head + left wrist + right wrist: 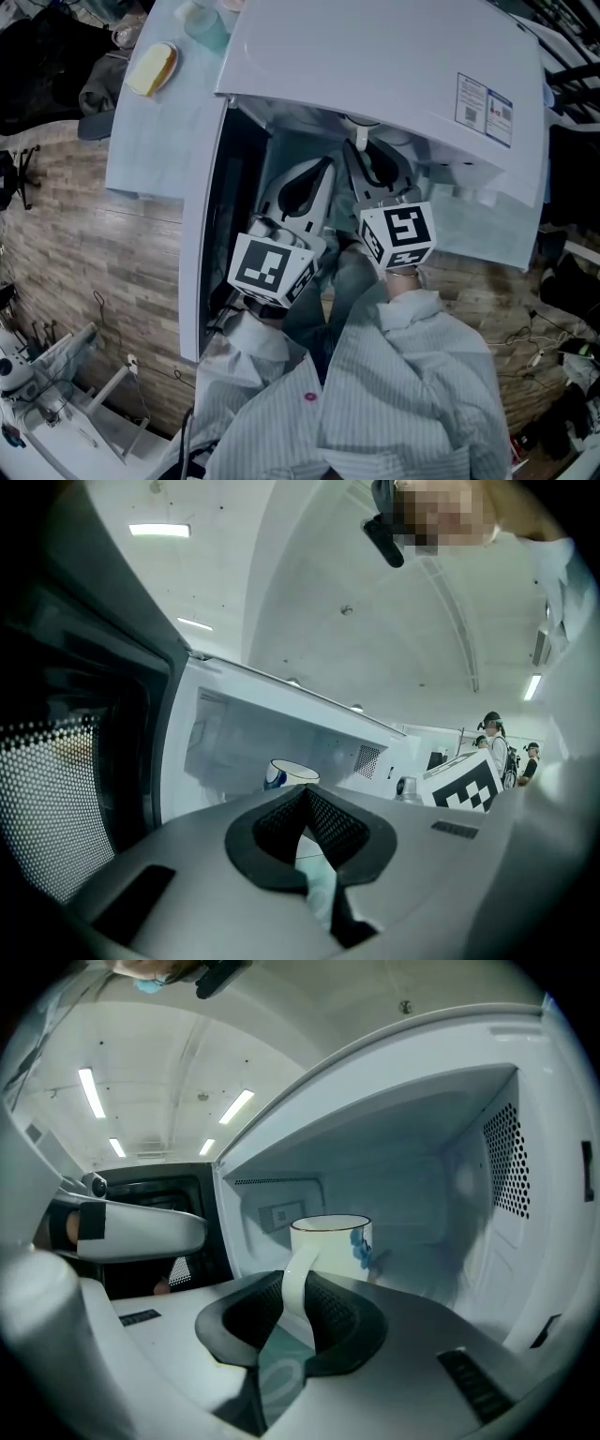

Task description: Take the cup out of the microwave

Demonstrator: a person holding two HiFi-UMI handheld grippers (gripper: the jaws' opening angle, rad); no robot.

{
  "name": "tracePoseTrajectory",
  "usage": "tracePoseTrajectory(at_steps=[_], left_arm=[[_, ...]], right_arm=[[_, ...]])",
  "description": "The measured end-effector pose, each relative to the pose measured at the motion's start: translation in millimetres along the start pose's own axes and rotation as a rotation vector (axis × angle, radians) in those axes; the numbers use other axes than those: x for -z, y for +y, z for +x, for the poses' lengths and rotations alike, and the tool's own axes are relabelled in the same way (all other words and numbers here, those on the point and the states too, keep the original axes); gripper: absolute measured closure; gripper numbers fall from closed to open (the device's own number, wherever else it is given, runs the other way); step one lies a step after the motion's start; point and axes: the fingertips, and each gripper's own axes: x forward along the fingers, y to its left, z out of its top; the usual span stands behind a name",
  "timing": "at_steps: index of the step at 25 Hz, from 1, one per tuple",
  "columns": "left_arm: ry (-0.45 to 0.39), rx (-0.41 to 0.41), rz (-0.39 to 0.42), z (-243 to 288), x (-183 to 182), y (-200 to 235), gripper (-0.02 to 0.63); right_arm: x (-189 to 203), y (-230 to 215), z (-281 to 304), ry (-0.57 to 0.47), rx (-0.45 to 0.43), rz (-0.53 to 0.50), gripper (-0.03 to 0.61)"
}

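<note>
Door (211, 234) swung open at left of the microwave (375, 66). Left gripper (302, 794): fingers pressed together and empty, with the cup (291, 773) just beyond their tips, slightly left. The cup is upright inside the cavity, its handle (295, 1288) facing near. Right gripper (298, 1283): the nearer one, fingers pinching that handle. Withdrawal would likely run straight toward the near side.

L gripper (305, 793) fingers shut; R gripper (298, 1283) fingers pinch cup (333, 1241) handle.
</note>
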Motion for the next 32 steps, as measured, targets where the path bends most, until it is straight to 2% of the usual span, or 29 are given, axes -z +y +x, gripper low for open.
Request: tracePoseTrajectory(at_steps=[13, 25, 32], left_arm=[[-0.033, -0.02, 0.019, -3.3, -15.8, -12.6, 0.604], [-0.081, -0.057, 0.037, -23.4, -30.6, -41.3, 0.604], [-0.095, -0.075, 0.038, -42.4, -35.0, -74.1, 0.604]], right_arm=[[-19.0, 12.3, -18.0, -0.073, -0.1, 0.112, 0.494], [-16.0, 27.6, -55.1, -0.047, -0.169, 0.141, 0.497], [-13.0, 48.6, -95.9, -0.032, -0.23, 0.142, 0.497]])
